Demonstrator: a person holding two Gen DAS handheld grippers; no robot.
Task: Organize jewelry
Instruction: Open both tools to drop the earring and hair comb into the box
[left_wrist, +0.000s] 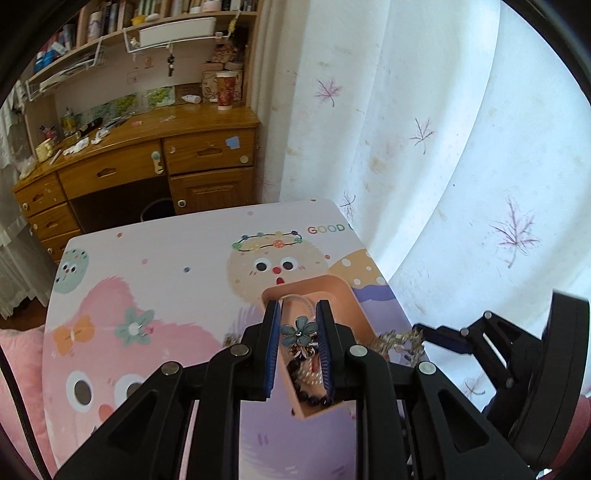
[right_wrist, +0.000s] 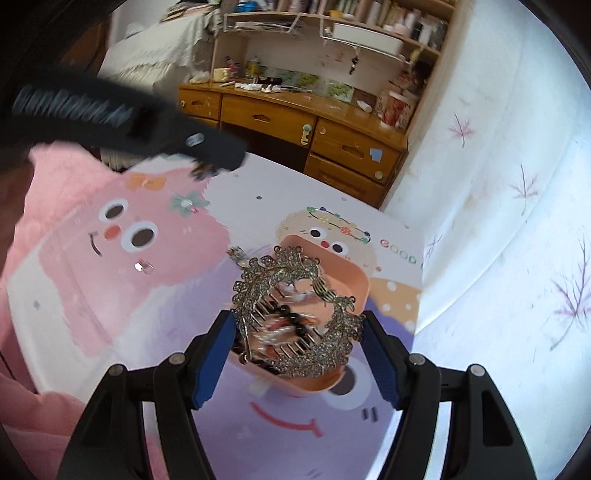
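A peach tray (left_wrist: 347, 306) with dark beads and other jewelry sits on the cartoon-print table (left_wrist: 155, 280). My left gripper (left_wrist: 299, 339) is shut on a blue flower hair clip (left_wrist: 299, 330) and holds it over the tray. My right gripper (right_wrist: 299, 339) is shut on a curved rhinestone hair comb (right_wrist: 295, 317) and holds it above the tray (right_wrist: 354, 280). The comb (left_wrist: 399, 339) and the right gripper also show at the right of the left wrist view. The left gripper crosses the upper left of the right wrist view, blurred. A small clear piece (right_wrist: 144, 266) lies on the table.
A white leaf-print curtain (left_wrist: 461, 147) hangs right beside the table's right edge. A cluttered wooden desk (left_wrist: 147, 147) with drawers and shelves stands behind the table. Pink bedding (right_wrist: 48, 192) lies to the left.
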